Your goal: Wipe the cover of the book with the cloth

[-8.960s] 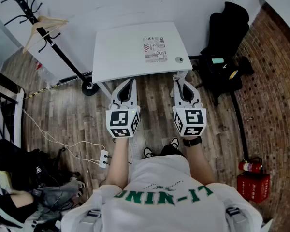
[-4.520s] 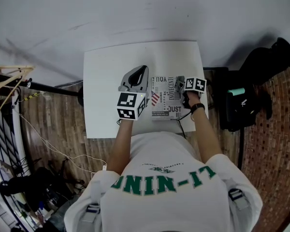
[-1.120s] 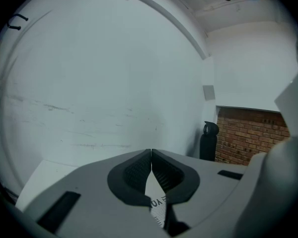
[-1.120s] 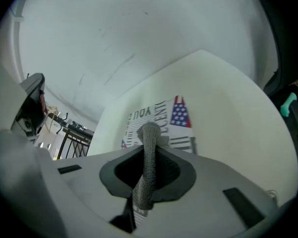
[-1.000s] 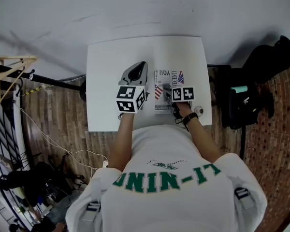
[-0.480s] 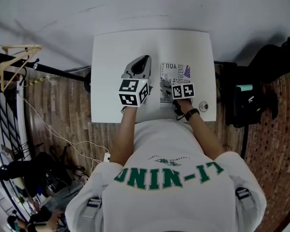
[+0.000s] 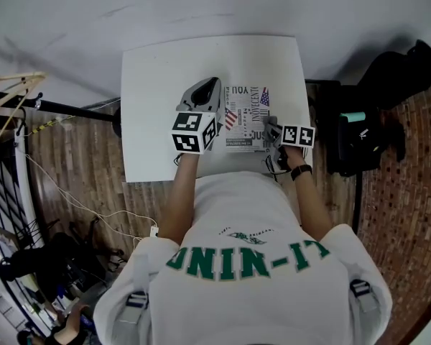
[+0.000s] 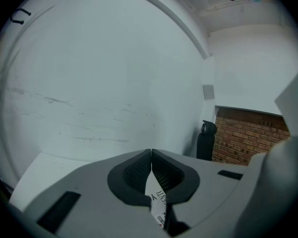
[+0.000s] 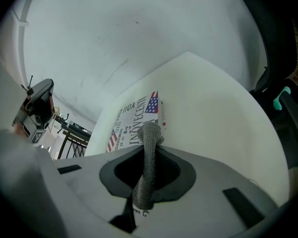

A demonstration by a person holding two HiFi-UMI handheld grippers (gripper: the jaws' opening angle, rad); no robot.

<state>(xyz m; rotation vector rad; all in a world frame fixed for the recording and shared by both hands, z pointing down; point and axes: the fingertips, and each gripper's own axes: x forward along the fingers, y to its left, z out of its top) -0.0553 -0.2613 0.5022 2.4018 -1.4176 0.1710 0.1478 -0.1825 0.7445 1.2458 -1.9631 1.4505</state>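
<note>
A book (image 7: 244, 111) with a cover full of black print and flag pictures lies flat on the white table (image 7: 158, 85), right of its middle. My right gripper (image 7: 273, 130) is at the book's near right corner, shut on a grey cloth (image 9: 149, 148) that sticks up between its jaws in the right gripper view. Ahead of it there lies the book (image 9: 134, 118). My left gripper (image 7: 208, 86) rests at the book's left edge, shut, with nothing held. In the left gripper view, the left gripper (image 8: 151, 156) shows its jaws touching, a strip of the book's print below them.
A white wall runs behind the table. To the right of the table a black bag (image 7: 377, 113) sits on a dark stand over brick-patterned floor. At the left stands a coat rack with a wooden hanger (image 7: 11, 99). The table's near edge is against my body.
My right gripper has drawn the cloth from the middle of the book's near part to its right near corner. The left gripper has stayed by the book's left edge.
</note>
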